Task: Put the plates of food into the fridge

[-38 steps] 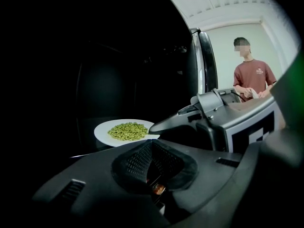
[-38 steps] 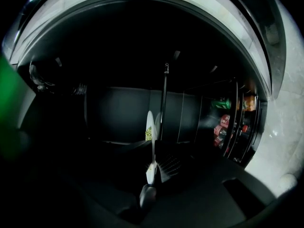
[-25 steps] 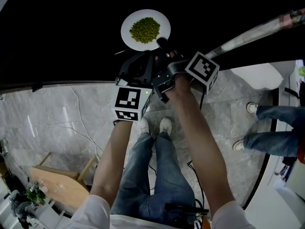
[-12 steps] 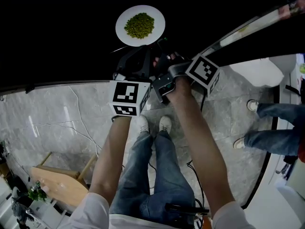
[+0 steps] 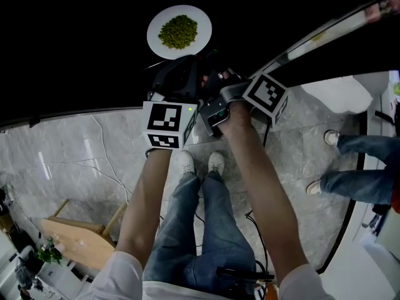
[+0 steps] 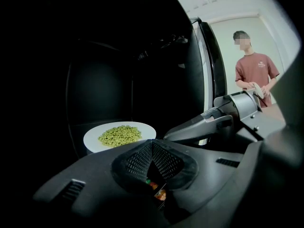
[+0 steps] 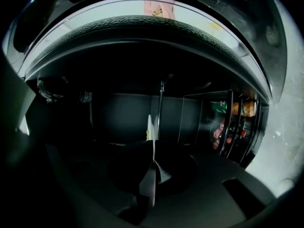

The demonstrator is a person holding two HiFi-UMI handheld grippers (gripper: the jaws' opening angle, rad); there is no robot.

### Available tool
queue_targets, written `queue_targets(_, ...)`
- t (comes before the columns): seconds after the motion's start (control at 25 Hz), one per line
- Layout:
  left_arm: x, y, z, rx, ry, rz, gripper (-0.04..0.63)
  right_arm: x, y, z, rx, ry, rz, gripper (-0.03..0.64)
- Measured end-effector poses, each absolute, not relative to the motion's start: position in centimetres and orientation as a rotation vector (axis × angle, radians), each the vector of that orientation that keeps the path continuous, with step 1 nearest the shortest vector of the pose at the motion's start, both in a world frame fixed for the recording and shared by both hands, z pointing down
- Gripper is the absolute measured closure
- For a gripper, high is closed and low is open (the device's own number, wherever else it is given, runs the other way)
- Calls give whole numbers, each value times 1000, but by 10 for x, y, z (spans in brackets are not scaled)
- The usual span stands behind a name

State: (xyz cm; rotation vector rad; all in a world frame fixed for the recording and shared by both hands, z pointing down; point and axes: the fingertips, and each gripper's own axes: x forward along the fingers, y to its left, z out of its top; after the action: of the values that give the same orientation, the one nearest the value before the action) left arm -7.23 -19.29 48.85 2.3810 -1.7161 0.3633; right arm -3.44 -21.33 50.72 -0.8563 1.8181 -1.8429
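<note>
1. The plate was a round, flat white dish with a smooth surface. A low heap of small green peas covered its centre and left a bare rim all round.
2. The plate sat level inside the dark fridge, above a dark shelf. Whether it touched the shelf could not be told.
3. The right claw was clamped on the near rim of the plate. In the right gripper view the plate showed edge-on, as a thin white line running out from between the two black jaws.
4. The left claw was closed and held nothing. Its two black pads, textured with a fine mesh grid, met along a straight centre line. It sat just short of the plate, beside the right claw.
5. Each claw carried a cube with black-and-white square markers. The left cube and the right cube were near each other at the edge of the dark opening.
6. A wire rack at the right side of the fridge held bottles and cans with red, orange and green labels.
7. The floor was grey, glossy and marble-patterned, with pale veining.
8. A person in a reddish short-sleeved shirt stood beyond the fridge in the left gripper view
</note>
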Motion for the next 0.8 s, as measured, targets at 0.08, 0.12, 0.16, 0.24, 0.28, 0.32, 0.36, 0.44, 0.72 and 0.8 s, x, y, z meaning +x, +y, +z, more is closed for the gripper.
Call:
queue_targets(0.08,-73,-194,488,2380,-1719,355,589,-34,-213,507,-862,1826,-1843,598)
queue_targets(0.12,-73,-195,488,2379,-1721,348,589,-35,-213,507,-861,1828,-1842,598)
queue_targets(0.16,-74,-196,487,2374,-1720,337,589,-35,-213,507,-858,1828,-1841,598)
queue_targets(0.24,-76,-197,487,2346,-1710,298,589,-35,-213,507,-856,1829,-1840,598)
queue_targets(0.28,-78,-198,487,2327,-1705,273,589,-35,-213,507,-856,1831,-1838,598)
queue_targets(0.32,-79,-200,486,2311,-1703,250,589,-35,-214,507,-857,1834,-1836,598)
queue_targets(0.36,-80,-202,485,2299,-1702,234,589,-33,-215,507,-858,1835,-1835,598)
queue_targets(0.44,-79,-208,485,2285,-1705,220,589,-29,-218,507,-860,1836,-1833,598)
queue_targets(0.72,-77,-214,490,2265,-1708,206,589,-23,-222,506,-862,1858,-1812,598)
queue_targets(0.8,-77,-213,492,2258,-1703,209,589,-24,-221,506,-861,1866,-1802,598)
